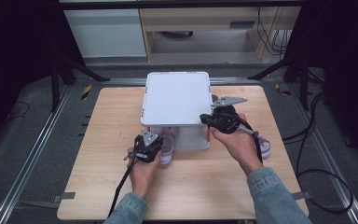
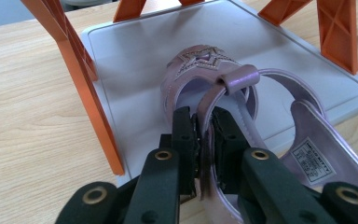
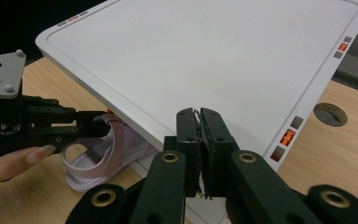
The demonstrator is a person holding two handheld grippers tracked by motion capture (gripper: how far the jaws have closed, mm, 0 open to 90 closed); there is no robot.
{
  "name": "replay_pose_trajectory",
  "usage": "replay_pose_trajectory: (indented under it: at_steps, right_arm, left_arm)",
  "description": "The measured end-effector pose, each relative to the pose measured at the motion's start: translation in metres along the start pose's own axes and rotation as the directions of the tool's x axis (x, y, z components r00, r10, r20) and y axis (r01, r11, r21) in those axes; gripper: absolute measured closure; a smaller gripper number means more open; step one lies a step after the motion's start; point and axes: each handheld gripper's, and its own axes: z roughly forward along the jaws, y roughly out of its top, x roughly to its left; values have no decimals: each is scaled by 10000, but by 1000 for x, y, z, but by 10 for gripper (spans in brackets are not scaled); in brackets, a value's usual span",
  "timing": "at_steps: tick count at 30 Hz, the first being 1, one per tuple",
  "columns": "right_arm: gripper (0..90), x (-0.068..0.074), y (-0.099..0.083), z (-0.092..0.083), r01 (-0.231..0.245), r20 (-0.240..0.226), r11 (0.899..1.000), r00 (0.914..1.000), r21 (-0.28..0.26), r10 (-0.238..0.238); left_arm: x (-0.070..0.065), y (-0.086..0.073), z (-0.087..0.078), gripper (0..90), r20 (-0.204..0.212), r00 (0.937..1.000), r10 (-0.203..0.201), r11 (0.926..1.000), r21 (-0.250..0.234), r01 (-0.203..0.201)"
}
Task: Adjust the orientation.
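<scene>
Orange legs (image 2: pixel 91 93) flank the sandal (image 2: pixel 223 88) — toe under the rack (image 1: pixel 176 98); left gripper (image 2: pixel 204 135) clamps its strap, right gripper (image 3: pixel 200 140) shut, empty.

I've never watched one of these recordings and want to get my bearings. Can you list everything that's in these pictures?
Table: one, light wood, centre of the room.
Shoe rack: one, white shelves on orange legs, standing on the table's far half.
Sandal: one, lilac with a star on the front, partly on the rack's bottom shelf, strap pinched in the left tool.
Second sandal: one, lilac, on the table by the right forearm.
Cables: several, black, on the floor at the right.
Left tool: one, black, shut on the sandal's strap.
Right tool: one, black, jaws shut with nothing between them, over the rack's top near its front right corner.
Hands: two, in denim sleeves.
</scene>
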Motion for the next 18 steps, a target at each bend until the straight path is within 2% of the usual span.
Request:
replay_pose_trajectory:
  at_steps: [3,7,13,18]
  right_arm:
    - [874,0,0,0,-4,65,10000,10000,-7,4]
    - [874,-1,0,1,24,169,10000,9999,14,-24]
    - [874,-5,1,6,-50,327,10000,9995,10,50]
    - [873,-5,1,7,-21,346,10000,9994,43,20]
  left_arm:
    - [-1,-1,2,804,-38,9999,-166,9999,-2,166]
    - [-6,0,3,803,-286,9995,150,9999,-74,-152]
    - [-6,1,6,802,-429,9989,-186,9998,-112,181]
    - [-5,1,7,782,-296,9990,-336,9994,-120,333]
